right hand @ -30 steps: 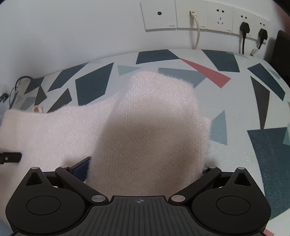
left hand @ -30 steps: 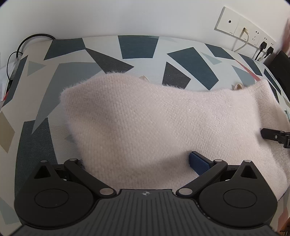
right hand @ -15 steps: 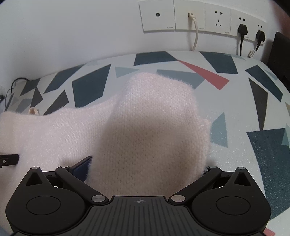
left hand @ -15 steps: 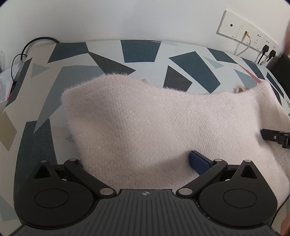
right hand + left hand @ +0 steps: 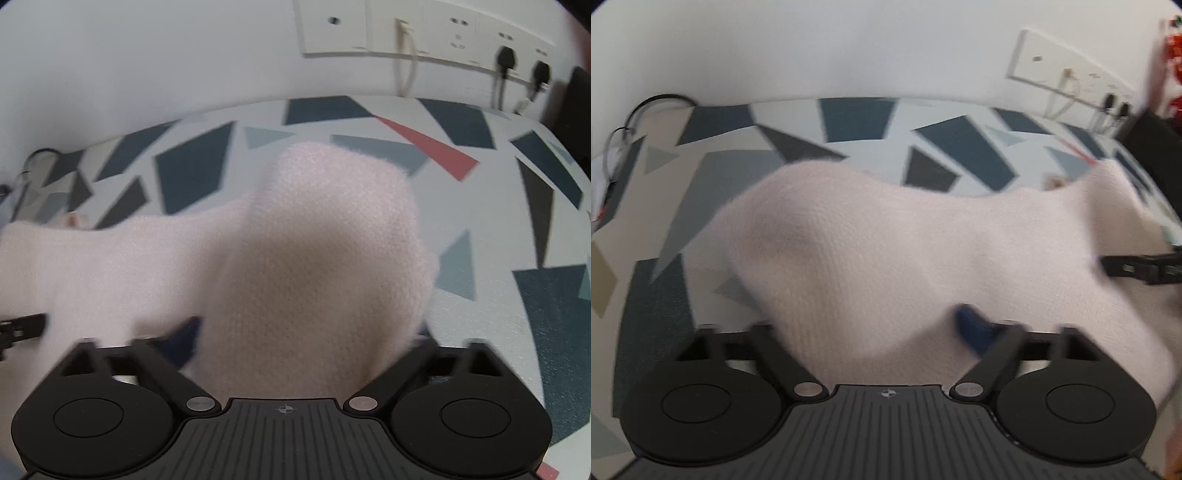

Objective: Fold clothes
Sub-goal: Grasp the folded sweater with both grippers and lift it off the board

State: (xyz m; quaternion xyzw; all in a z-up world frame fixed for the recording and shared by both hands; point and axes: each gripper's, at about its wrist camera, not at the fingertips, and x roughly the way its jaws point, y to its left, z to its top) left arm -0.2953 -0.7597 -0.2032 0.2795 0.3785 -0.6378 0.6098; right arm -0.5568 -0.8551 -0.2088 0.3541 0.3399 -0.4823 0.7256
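Note:
A fuzzy pale pink knit garment point(image 5: 923, 251) lies spread over the patterned table. My left gripper point(image 5: 864, 325) is at its near edge with its jaws closing. Cloth bulges up between them; the blue right pad point(image 5: 971, 328) shows and the left finger is hidden under the knit. My right gripper point(image 5: 299, 332) is closing too, around a raised hump of the same garment point(image 5: 325, 258). Its blue left pad point(image 5: 181, 339) sits at the hump's side. Neither pair of pads visibly pinches the cloth. Each gripper shows at the other view's edge: the right gripper point(image 5: 1137, 267), the left gripper point(image 5: 22, 326).
The table point(image 5: 498, 221) carries a cover of dark blue, grey and red shapes and stands against a white wall. Wall sockets point(image 5: 424, 29) with plugs and cables sit behind it. Loose cables point(image 5: 635, 122) lie at the far left corner. A dark object point(image 5: 1156, 147) stands at the right.
Both grippers' jaws have narrowed around the knit, and their blue pads have moved inward. The views have tipped slightly and turned blurry. The garment lies much as before.

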